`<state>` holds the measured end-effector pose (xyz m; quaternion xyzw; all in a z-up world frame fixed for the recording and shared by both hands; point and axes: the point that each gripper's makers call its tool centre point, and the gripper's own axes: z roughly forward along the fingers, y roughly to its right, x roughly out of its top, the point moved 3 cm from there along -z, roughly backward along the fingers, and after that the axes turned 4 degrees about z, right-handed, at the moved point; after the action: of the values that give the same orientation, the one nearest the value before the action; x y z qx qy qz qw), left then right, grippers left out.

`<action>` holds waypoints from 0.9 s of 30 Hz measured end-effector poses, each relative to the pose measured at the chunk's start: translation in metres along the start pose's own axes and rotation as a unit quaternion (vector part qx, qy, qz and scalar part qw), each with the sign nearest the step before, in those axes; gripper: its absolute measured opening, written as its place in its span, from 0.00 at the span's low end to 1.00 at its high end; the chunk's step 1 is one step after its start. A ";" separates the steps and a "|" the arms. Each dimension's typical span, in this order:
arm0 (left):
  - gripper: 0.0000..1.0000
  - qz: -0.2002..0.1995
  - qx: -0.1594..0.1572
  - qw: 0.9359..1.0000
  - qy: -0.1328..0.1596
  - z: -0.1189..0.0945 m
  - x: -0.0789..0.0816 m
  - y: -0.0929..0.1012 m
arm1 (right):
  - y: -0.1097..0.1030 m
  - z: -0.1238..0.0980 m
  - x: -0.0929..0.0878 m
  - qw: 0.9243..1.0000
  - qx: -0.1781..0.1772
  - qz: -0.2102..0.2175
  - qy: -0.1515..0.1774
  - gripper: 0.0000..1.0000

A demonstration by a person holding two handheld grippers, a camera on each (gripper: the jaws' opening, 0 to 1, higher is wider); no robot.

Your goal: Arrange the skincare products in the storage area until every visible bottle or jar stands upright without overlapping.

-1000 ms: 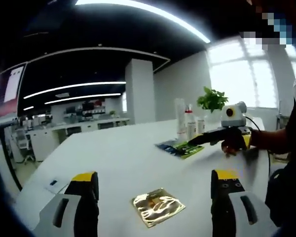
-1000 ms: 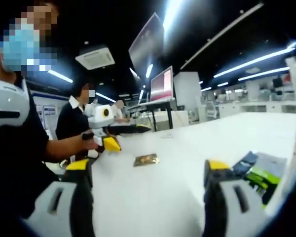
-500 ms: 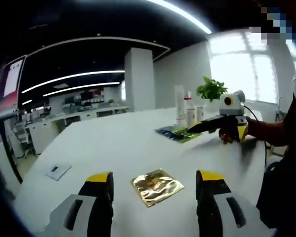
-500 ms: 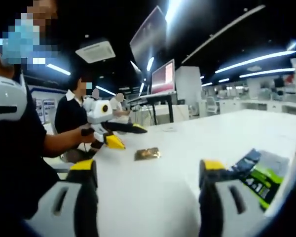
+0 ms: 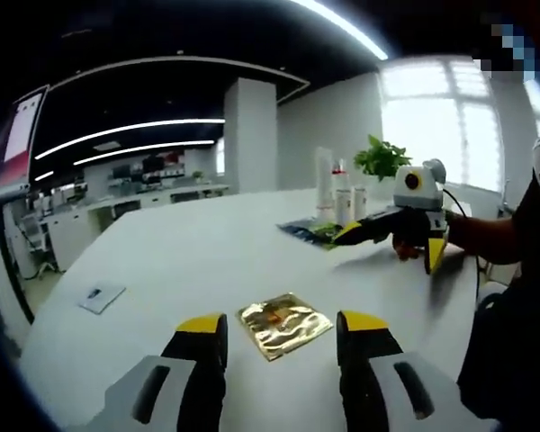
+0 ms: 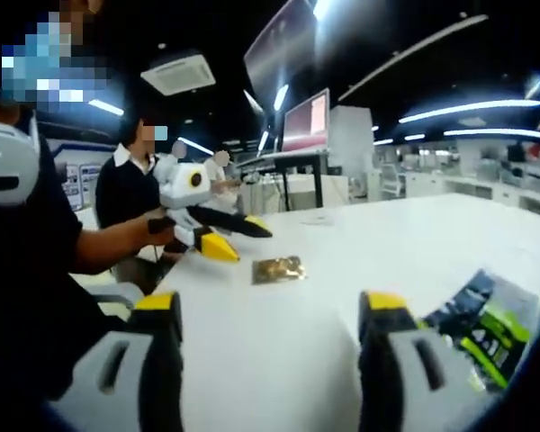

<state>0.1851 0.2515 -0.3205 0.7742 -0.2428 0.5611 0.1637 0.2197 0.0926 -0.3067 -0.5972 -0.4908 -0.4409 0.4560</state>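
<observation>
A crumpled gold sachet (image 5: pixel 283 324) lies flat on the white table (image 5: pixel 207 261), just ahead of my left gripper (image 5: pixel 283 328), whose yellow-tipped jaws stand open on either side of it. Several bottles and tubes (image 5: pixel 337 193) stand upright at the far side, beside green and dark sachets (image 5: pixel 310 232). My right gripper (image 5: pixel 389 243) hovers open near those sachets, held by a hand. In the right gripper view my right gripper (image 6: pixel 272 306) is open over bare table, the green sachets (image 6: pixel 481 328) lie to its right, the gold sachet (image 6: pixel 279 268) is ahead, and the left gripper (image 6: pixel 241 236) hangs beyond it.
A potted plant (image 5: pixel 382 160) stands behind the bottles. A small card (image 5: pixel 99 297) lies at the table's left edge. A raised monitor (image 6: pixel 306 126) stands beyond the table, and a seated person (image 6: pixel 135 193) is behind the left gripper. The person's sleeve (image 6: pixel 27 270) is at the left.
My left gripper has come closer to the gold sachet and its jaws have narrowed around it. The right gripper's jaws keep their spread; the green sachets now sit lower in its view.
</observation>
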 end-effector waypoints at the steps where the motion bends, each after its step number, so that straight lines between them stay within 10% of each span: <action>1: 0.47 -0.001 -0.001 1.000 -0.001 0.000 -0.001 0.000 | -0.001 0.002 0.000 1.000 0.001 0.000 -0.002 0.80; 19: 0.21 0.000 -0.011 0.999 -0.031 -0.001 -0.013 -0.005 | -0.009 0.043 -0.007 0.998 0.015 -0.012 -0.060 0.72; 27: 0.14 -0.007 -0.016 0.999 -0.030 0.000 -0.015 -0.005 | -0.006 0.057 -0.008 0.997 0.010 -0.021 -0.080 0.53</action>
<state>0.1844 0.2584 -0.3349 0.7896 -0.2513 0.5324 0.1731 0.2176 0.1477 -0.3250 -0.6157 -0.5423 -0.3966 0.4119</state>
